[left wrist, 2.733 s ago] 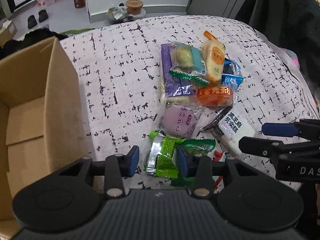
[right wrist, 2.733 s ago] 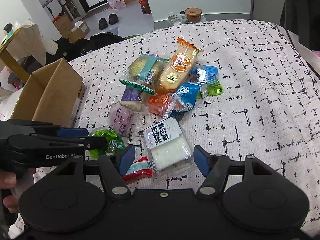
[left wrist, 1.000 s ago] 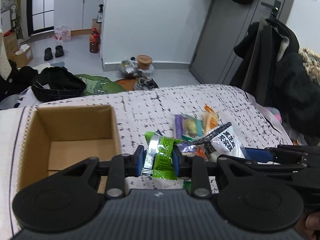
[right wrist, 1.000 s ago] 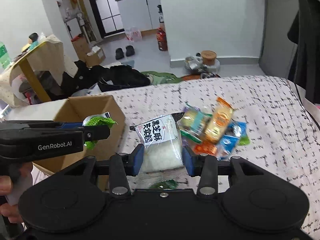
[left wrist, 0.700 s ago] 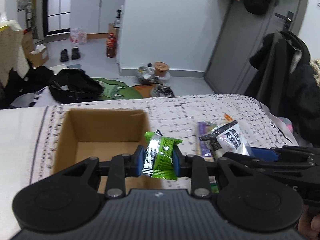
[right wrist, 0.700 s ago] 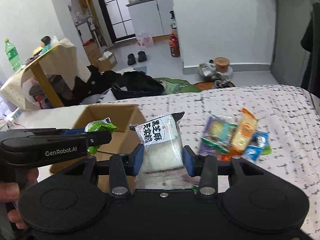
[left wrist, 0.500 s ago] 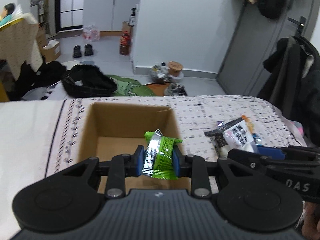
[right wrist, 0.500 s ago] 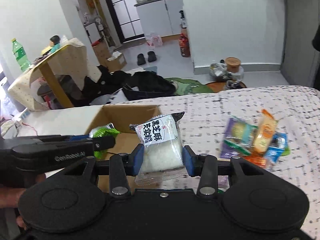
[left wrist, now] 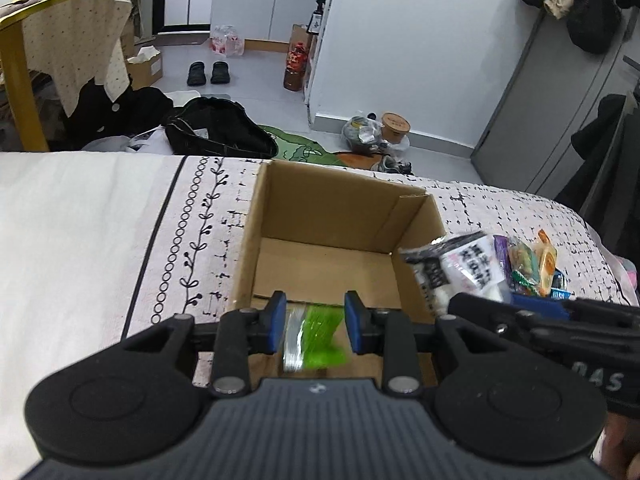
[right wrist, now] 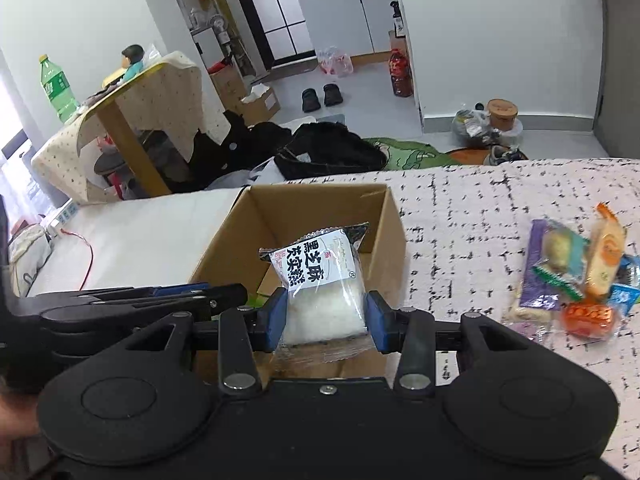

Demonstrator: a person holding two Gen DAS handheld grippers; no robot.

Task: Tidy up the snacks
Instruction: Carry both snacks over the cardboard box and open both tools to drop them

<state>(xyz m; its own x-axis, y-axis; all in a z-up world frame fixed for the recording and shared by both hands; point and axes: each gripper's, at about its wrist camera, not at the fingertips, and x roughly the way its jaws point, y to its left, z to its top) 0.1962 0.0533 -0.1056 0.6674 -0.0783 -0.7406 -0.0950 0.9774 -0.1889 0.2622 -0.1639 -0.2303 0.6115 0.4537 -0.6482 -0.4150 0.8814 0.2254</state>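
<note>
A: Left gripper [left wrist: 314, 328] hung over the cardboard box [left wrist: 320, 200], its jaws opening; the green snack packet [left wrist: 314, 338] sat blurred between the blue pads [left wrist: 277, 322], seemingly clear of both and likely dropping out.

B: Where in that view?

A: At six o'clock, above the box's near floor. At three o'clock the right gripper's arm [left wrist: 560, 324] carried the white black-sesame cake packet [left wrist: 460, 272], with the snack pile [left wrist: 528, 268] beyond it on the patterned bedspread [left wrist: 500, 208].

B: And the right wrist view?

A: Right gripper [right wrist: 326, 314] was narrowed onto that white packet [right wrist: 320, 292], pads pressing its two sides, label end pointing to twelve o'clock over the open box [right wrist: 304, 204]. The left tool [right wrist: 140, 300] reached in from nine o'clock. Remaining snacks [right wrist: 572, 276] lay at three o'clock.

B: How would these handle?

A: I'd judge both light, soft and crinkly, with slick film. The cake would probably squash, so a gentle hold across the padded middle seems best, not the thin sealed edges.
</note>
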